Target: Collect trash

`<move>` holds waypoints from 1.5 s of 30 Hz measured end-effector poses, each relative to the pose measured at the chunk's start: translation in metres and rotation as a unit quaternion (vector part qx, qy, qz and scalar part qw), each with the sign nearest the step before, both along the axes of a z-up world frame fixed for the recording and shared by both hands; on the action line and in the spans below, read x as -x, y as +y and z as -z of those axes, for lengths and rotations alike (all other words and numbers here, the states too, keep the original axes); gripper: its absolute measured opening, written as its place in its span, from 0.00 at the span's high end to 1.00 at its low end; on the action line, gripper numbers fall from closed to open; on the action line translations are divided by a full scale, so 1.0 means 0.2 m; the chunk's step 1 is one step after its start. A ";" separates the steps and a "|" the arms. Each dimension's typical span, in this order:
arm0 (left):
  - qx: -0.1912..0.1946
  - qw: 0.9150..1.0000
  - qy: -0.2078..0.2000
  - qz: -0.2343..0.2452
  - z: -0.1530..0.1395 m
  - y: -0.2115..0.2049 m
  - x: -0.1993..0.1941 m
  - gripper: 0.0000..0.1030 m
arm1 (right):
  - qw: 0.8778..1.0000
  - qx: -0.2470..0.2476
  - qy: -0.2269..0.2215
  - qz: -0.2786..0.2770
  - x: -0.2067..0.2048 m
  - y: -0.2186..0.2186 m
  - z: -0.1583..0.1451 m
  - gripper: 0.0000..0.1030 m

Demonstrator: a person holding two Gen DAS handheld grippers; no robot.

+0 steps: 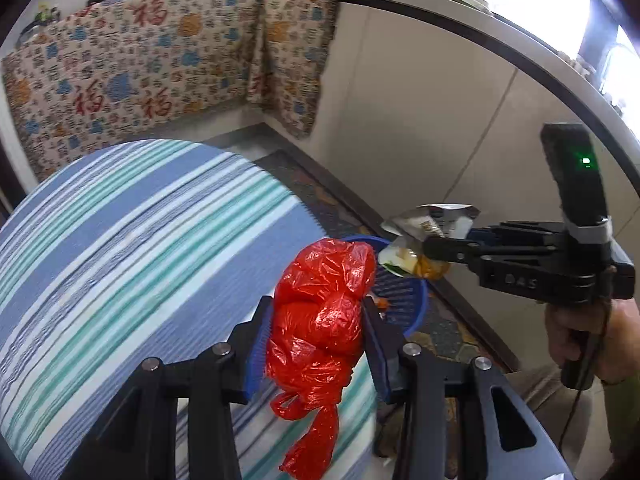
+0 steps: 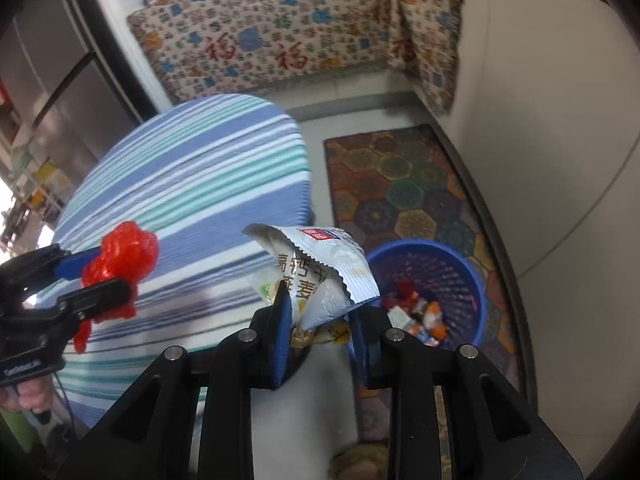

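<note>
**Two hand-held grippers carrying trash beside a blue basket**

Left wrist view: the left gripper [image 1: 318, 332] is seen at lower centre, its blue-padded jaws clamped on a crumpled red plastic bag [image 1: 324, 320], whose knotted tail hangs below the pads. A round table under a blue-and-green striped cloth [image 1: 132, 248] fills the left half. At right, the right gripper [image 1: 430, 250] is held by a hand [image 1: 580, 336] and is closed on a bundle of snack wrappers [image 1: 424, 236]. The blue basket [image 1: 404, 292] is partly hidden behind the red bag.

Right wrist view: the right gripper [image 2: 320, 320] is shown at lower centre, clamped on the snack wrappers [image 2: 320, 268]. The blue basket [image 2: 432, 276], with wrappers already inside, stands at right of centre on a hexagon-patterned rug [image 2: 400, 184]. At the left edge, the left gripper [image 2: 102, 276] is seen gripping the red plastic bag [image 2: 120, 264] in front of the striped cloth [image 2: 192, 168]
</note>
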State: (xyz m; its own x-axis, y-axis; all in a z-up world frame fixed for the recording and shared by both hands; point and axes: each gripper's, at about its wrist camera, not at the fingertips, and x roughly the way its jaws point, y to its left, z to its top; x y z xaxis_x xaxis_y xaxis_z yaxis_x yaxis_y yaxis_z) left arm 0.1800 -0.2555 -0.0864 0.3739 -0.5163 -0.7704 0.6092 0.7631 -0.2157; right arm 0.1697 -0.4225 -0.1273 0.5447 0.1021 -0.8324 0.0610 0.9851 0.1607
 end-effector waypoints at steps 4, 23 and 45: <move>0.002 0.999 0.035 0.035 0.11 -0.39 -0.03 0.58 | 0.998 0.000 0.035 0.048 0.01 -0.30 0.15 0.74; -0.018 0.988 0.151 0.001 0.79 -0.99 -0.50 0.52 | 0.993 -0.025 0.100 0.057 -0.22 -0.78 0.78 0.68; -0.004 1.000 0.000 -0.011 0.24 -0.72 -0.04 0.00 | 0.986 0.019 0.029 0.164 0.36 -0.71 0.16 0.00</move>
